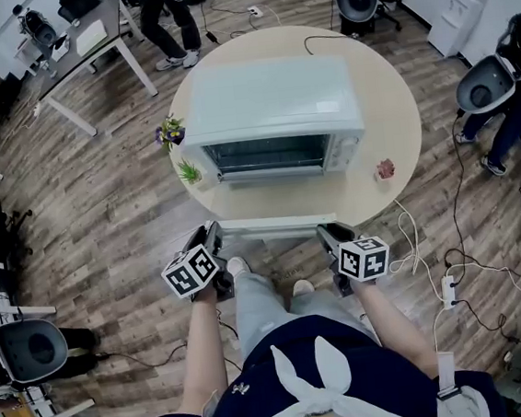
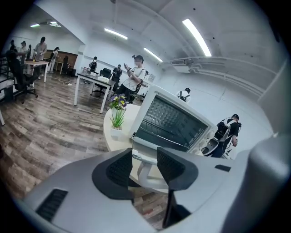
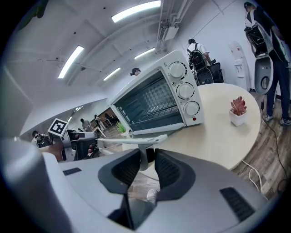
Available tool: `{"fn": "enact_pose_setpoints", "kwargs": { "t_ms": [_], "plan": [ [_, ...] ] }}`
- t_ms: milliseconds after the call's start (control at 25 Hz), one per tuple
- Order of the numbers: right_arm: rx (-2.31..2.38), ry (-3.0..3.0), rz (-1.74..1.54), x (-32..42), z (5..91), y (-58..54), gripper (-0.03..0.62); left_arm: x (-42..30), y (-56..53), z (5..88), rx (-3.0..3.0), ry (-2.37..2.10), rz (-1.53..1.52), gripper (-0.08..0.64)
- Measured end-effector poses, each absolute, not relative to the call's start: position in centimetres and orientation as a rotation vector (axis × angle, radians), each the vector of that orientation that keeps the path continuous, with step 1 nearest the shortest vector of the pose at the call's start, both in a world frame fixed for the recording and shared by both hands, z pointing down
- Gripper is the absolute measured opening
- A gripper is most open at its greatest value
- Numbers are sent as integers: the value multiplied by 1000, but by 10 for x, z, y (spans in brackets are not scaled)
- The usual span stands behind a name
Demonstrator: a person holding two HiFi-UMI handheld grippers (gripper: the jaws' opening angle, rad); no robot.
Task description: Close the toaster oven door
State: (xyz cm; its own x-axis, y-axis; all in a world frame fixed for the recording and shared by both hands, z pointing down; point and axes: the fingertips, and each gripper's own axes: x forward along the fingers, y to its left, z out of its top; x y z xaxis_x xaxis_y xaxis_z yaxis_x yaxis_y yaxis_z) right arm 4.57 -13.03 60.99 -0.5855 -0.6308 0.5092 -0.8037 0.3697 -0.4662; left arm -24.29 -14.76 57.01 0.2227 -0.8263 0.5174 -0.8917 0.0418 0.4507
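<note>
A round table [image 1: 391, 134] stood on a wood floor, and the oven [image 1: 267, 96] sat at its middle, its long axis running left to right across the person's front. Its open mouth faced the person, with three knobs [image 3: 185, 91] stacked at its right end.

The door [image 1: 276, 223] hung fully open. It lay flat and level, hinged at the oven's bottom front, and pointed out toward the person as far as the table's near edge. Its long axis ran parallel to the oven's.

The handle [image 3: 132, 140] ran along the door's free edge, also left to right, carried on a curved post at each end.

The left gripper [image 1: 211, 232] was at the handle's left end. Its jaws were closed on the left post, with the pads [image 2: 119, 169] pressed on either side of it. The right gripper [image 1: 327, 233] was at the right end, its jaws clamped on the right post in the same way.

Three small potted plants stood on the table. A purple-flowered one [image 1: 171, 131] and a green one [image 1: 188, 172] were at the oven's left, and a pink one [image 1: 385, 169] was at its right.
</note>
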Motion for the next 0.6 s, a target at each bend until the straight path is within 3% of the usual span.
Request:
{"fn": "enact_pose_setpoints", "kwargs": {
  "t_ms": [600],
  "plan": [
    [1334,-2417,1050,47,596,-137,107,-240,-136,569,1820,-1602,158,170]
  ]
}}
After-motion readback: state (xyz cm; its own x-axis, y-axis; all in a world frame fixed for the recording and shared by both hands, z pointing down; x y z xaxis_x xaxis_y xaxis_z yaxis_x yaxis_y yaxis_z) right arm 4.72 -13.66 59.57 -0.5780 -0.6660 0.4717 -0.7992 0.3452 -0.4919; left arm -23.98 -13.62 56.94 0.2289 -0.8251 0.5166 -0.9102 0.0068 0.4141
